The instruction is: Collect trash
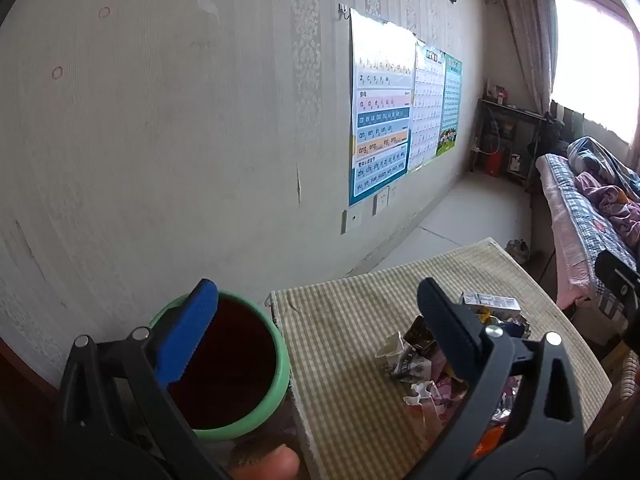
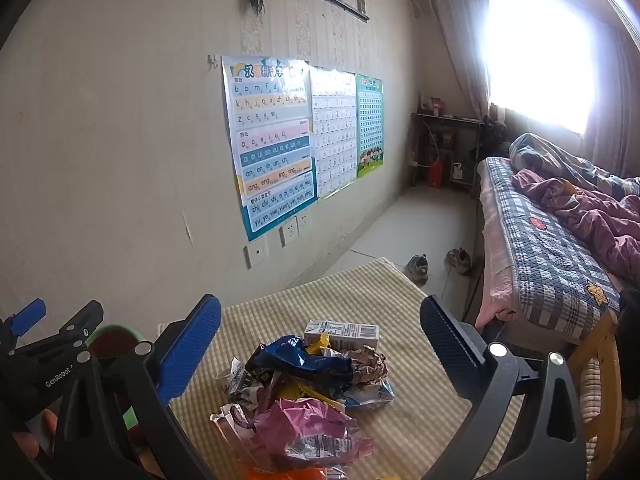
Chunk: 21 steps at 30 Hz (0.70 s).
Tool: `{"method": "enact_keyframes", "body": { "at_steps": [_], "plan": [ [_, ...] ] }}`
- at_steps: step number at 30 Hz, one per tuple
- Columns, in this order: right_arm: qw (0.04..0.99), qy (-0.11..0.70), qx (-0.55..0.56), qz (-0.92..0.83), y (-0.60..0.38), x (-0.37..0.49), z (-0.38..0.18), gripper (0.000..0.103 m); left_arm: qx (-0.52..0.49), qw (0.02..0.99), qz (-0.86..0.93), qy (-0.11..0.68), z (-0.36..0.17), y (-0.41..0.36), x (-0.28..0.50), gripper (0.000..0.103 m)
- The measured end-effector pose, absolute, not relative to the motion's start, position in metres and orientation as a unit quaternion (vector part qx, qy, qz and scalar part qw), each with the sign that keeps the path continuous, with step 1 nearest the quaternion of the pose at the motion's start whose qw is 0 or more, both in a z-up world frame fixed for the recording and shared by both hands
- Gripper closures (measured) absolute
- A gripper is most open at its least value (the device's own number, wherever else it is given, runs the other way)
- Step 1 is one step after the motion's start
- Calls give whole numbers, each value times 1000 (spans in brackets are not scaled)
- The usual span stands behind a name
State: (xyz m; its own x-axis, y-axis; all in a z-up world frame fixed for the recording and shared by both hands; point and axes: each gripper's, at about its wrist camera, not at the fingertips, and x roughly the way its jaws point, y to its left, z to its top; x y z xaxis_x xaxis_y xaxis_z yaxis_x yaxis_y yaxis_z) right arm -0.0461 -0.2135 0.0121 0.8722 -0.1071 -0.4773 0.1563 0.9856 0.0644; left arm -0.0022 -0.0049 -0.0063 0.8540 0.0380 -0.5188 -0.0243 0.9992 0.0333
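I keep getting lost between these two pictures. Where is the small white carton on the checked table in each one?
Left wrist view: the white carton lies at the far edge of the trash pile, right of centre, just past the right-hand pad of the open tongs.
Right wrist view: the carton sits near the centre, behind the blue wrapper.
Shared landmark: the letter poster on the wall.

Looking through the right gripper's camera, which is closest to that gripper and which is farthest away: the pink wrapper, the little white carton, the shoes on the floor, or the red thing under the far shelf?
From the right gripper, nearest first:
1. Pink wrapper, front of the trash pile, low between the fingers.
2. White carton, at the pile's back edge.
3. Shoes, on the floor beyond the table, beside the bed.
4. Red thing, under the shelf in the far corner by the window.
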Motion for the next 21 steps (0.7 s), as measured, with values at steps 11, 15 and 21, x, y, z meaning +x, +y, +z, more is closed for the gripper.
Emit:
{"method": "enact_keyframes", "body": {
  "at_steps": [11, 15, 21],
  "plan": [
    [966, 245, 52, -68, -214, -46, 12, 7, 17, 962, 23, 271, -8, -4, -2, 5],
    [966, 245, 53, -67, -217, -46, 10, 7, 18, 962, 24, 272, -8, -2, -2, 5],
    [964, 251, 54, -66, -218, -45, 8, 7, 22, 961, 25, 275, -9, -3, 0, 5]
  ]
}}
